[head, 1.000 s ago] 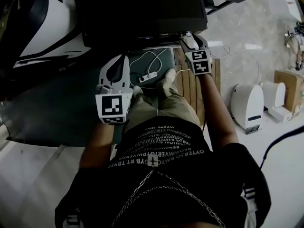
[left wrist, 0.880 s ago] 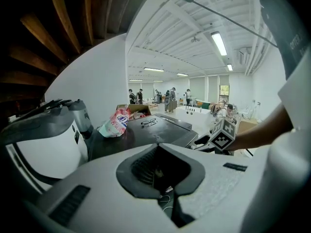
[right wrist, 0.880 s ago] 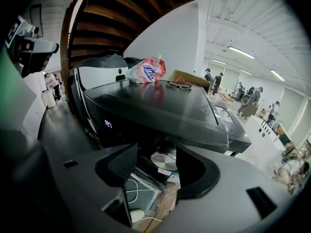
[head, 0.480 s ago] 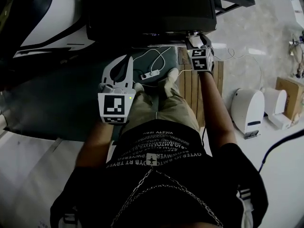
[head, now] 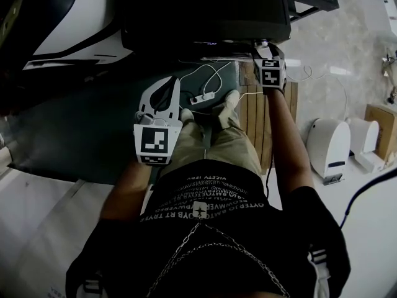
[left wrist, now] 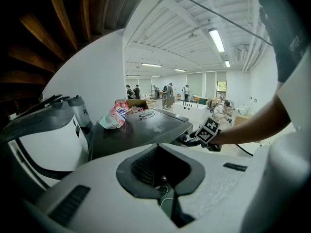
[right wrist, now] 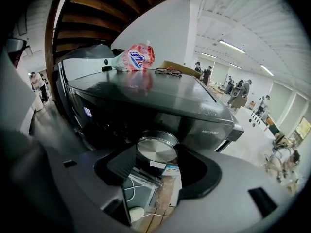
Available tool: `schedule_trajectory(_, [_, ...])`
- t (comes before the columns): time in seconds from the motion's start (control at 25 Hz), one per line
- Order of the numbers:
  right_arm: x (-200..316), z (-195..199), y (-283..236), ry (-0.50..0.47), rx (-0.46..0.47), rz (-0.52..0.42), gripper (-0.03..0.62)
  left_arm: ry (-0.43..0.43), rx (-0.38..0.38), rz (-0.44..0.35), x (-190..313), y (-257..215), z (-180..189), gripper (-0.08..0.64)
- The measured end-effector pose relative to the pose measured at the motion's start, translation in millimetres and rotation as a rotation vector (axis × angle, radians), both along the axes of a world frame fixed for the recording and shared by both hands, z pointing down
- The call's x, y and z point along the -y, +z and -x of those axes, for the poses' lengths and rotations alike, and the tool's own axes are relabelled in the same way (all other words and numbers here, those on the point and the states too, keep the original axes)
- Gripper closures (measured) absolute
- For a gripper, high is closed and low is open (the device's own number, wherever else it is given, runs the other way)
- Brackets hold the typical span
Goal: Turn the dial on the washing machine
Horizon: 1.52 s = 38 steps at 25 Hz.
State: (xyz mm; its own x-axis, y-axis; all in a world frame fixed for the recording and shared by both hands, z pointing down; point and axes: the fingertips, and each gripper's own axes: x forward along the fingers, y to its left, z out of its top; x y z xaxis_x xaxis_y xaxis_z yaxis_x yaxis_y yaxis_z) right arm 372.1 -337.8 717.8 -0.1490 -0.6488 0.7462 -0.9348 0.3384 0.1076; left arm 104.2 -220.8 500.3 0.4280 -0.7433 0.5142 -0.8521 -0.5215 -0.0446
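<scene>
Right gripper (right wrist: 158, 159) jaws, just opening, straddled the dial (right wrist: 156, 147) without pressing it. Left gripper (left wrist: 158, 147) was closed and empty. Washing machine (right wrist: 146, 98) front lettering was illegible.

Grippers: two, the left gripper (head: 164, 82) and the right gripper (head: 263, 43). Washing machine (head: 205, 11): one. Dial (right wrist: 156, 149): one, between the right gripper's jaws, which have just been opening. Beyond that gripper, on the lid: one red pouch (right wrist: 136, 58), one pair of glasses (right wrist: 168, 72). Below it: one power strip (head: 203, 97).

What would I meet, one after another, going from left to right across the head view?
White appliance → left tongs → white power strip → right tongs (they have just been opening, with the dial between them) → white rounded device → cardboard box.
</scene>
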Motion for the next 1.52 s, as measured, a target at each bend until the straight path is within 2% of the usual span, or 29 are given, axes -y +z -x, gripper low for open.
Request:
schedule_trajectory(0.2, [0,0,-2,0.003,-0.012,-0.021,0.328,-0.001,0.008,-0.002,-7,-2,8,0.555])
schedule_trajectory(0.36, [-1,4,-18,-0.021,-0.081,-0.091,0.324,-0.007,0.010,-0.007,-14,-5,15,0.555])
schedule_trajectory(0.48, [-3,9,-14,-0.066,-0.152,-0.098,0.327,-0.009,0.012,-0.005,-20,-5,19,0.555])
schedule_trajectory(0.56, [-4,8,-10,-0.063,-0.173,-0.095,0.340,-0.008,0.014,0.000,-25,-3,23,0.555])
schedule_trajectory(0.92, [-5,1,-2,0.008,-0.038,-0.047,0.330,0.001,0.031,0.003,-43,-2,33,0.555])
schedule_trajectory(1.24, [-6,13,-17,-0.069,-0.168,-0.116,0.339,0.015,0.042,-0.008,-49,-7,42,0.555])
schedule_trajectory(1.32, [-6,10,-15,-0.058,-0.174,-0.108,0.359,0.025,0.048,-0.003,-52,-5,41,0.555])
schedule_trajectory(1.52, [-6,7,-12,-0.042,-0.136,-0.090,0.354,0.037,0.051,0.007,-58,-2,42,0.555])
